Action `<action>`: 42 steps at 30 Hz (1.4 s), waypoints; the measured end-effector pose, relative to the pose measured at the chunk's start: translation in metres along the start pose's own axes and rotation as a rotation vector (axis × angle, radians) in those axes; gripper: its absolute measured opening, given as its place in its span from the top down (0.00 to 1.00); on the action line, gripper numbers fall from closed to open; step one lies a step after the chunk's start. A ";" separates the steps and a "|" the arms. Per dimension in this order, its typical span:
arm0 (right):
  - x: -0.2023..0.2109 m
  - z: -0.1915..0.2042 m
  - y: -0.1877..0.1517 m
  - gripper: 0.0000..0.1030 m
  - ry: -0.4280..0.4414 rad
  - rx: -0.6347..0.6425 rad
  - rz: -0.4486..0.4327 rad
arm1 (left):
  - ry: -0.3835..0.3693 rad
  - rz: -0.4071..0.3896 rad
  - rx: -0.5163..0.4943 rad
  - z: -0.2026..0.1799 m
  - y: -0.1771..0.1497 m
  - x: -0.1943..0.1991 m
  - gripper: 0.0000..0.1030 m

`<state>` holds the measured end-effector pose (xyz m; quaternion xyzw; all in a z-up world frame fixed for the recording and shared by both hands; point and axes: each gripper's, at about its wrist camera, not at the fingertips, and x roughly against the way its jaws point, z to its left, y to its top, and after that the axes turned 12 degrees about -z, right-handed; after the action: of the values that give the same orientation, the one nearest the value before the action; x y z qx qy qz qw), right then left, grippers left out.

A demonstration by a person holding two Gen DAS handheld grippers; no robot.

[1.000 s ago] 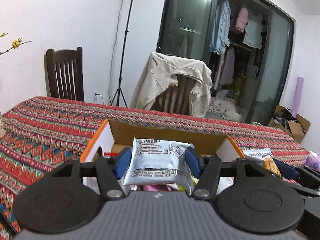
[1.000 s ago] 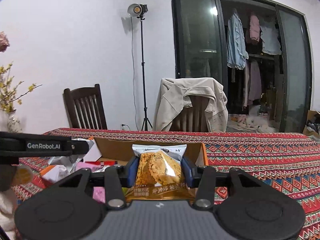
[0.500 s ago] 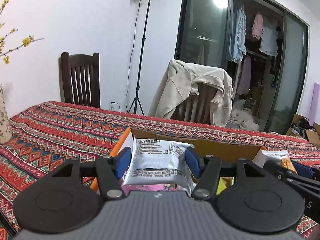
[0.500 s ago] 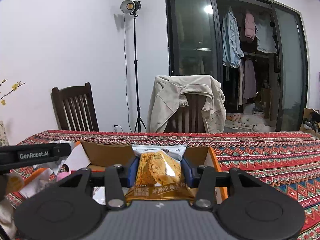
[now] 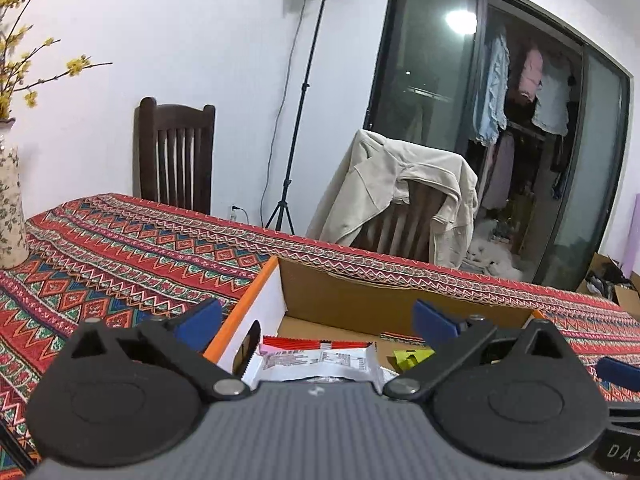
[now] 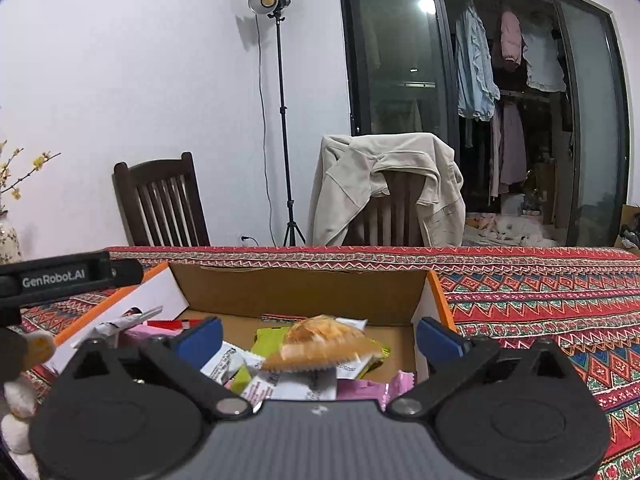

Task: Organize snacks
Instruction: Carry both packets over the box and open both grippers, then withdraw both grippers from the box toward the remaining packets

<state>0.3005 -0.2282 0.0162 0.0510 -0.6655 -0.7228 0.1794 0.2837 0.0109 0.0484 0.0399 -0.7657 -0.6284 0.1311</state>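
An open cardboard box [image 5: 360, 300] with orange edges stands on the patterned tablecloth. My left gripper [image 5: 316, 312] hangs over its left end with jaws opening wide. A white snack packet [image 5: 316, 364] lies loose below them in the box, and no pad touches it. My right gripper [image 6: 320, 334] is over the same box [image 6: 296, 288], jaws also opening. An orange snack packet [image 6: 324, 344], blurred, sits free between and below its blue pads on a heap of several packets. The left gripper's arm [image 6: 60, 276] shows at the left of the right wrist view.
A flowered vase [image 5: 10, 208] with yellow blossoms stands at the table's left end. Behind the table are a dark wooden chair [image 5: 176, 152], a light stand [image 5: 292, 128] and a chair draped with a beige jacket [image 5: 400, 192]. Tablecloth [image 6: 540, 300] stretches right of the box.
Both grippers have opened. The white packet has left the left gripper and the orange packet the right one, and both now lie in the box. Both grippers have sunk closer to the box.
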 end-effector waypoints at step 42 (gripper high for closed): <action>0.126 0.000 -0.002 0.00 -0.056 0.049 0.020 | -0.039 0.038 -0.045 0.013 0.016 0.109 0.00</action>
<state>0.1825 -0.2691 0.0355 0.0286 -0.6883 -0.7054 0.1669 0.1767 0.0023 0.0776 0.0101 -0.7543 -0.6436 0.1289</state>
